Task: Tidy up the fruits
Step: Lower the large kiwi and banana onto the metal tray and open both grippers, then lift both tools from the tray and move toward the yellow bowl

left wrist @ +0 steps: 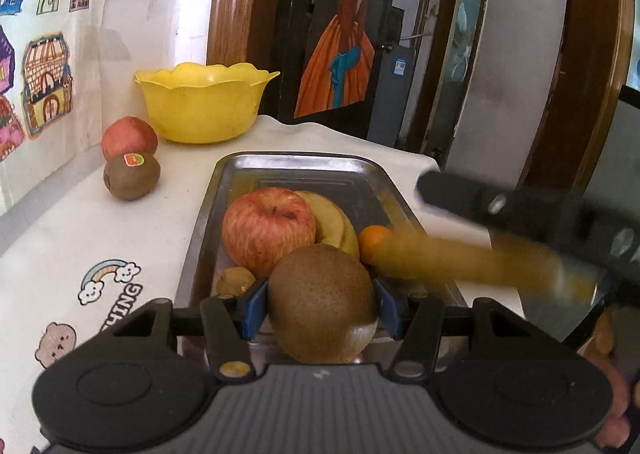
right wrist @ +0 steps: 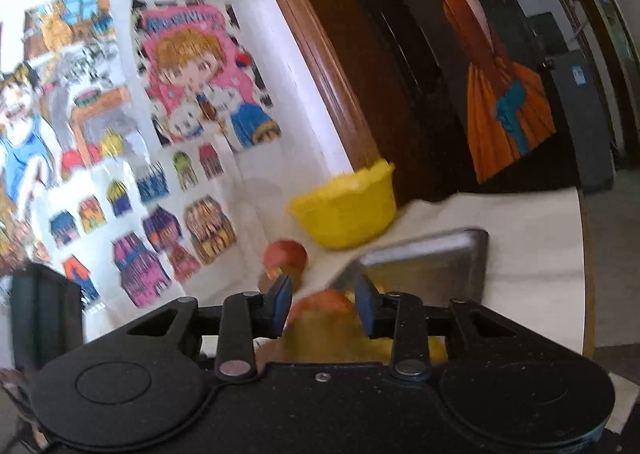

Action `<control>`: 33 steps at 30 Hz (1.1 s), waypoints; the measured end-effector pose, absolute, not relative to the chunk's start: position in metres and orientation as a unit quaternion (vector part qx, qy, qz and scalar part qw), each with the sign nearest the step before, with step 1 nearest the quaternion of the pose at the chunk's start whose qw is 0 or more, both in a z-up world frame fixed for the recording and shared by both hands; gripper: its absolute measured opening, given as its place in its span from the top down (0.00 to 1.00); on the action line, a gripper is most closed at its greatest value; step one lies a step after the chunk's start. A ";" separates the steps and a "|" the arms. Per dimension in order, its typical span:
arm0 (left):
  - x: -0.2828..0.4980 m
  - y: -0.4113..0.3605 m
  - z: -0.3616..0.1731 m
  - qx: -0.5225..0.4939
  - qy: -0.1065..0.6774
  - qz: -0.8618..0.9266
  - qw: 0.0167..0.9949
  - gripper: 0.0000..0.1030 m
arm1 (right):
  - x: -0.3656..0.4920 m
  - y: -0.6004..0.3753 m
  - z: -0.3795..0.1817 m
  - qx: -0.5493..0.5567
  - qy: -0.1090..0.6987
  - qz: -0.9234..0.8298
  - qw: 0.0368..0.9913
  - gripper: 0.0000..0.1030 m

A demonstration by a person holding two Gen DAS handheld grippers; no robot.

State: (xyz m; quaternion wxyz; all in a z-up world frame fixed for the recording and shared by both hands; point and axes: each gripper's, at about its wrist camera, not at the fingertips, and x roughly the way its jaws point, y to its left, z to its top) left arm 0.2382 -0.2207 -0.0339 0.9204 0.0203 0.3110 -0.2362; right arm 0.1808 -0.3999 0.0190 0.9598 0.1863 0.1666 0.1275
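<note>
The left claw (left wrist: 322,304) grips a kiwi (left wrist: 322,302) at the near end of the tray (left wrist: 296,164); the right claw (right wrist: 322,304) clamps a blurred banana (left wrist: 460,262) lying crosswise. The bowl (left wrist: 204,102) lies far and left — the left claw looks nearer it.

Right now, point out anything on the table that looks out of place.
An apple and a stickered kiwi sit loose on the tablecloth, outside both the yellow bowl and the metal tray holding the other fruit.
</note>
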 end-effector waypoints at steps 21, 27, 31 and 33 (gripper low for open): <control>0.223 -0.216 -0.033 0.060 0.304 -0.230 0.922 0.16 | 0.186 -0.401 0.000 0.215 0.206 0.096 0.950 0.36; 0.216 -0.206 -0.025 0.052 0.297 -0.212 0.930 0.12 | 0.180 -0.402 0.001 0.220 0.203 0.083 0.950 0.27; 0.209 -0.193 -0.016 0.037 0.285 -0.201 0.936 0.08 | 0.170 -0.401 0.011 0.219 0.190 0.079 0.954 0.20; 0.205 -0.186 -0.011 0.029 0.278 -0.196 0.940 0.07 | 0.164 -0.398 0.017 0.214 0.182 0.080 0.956 0.16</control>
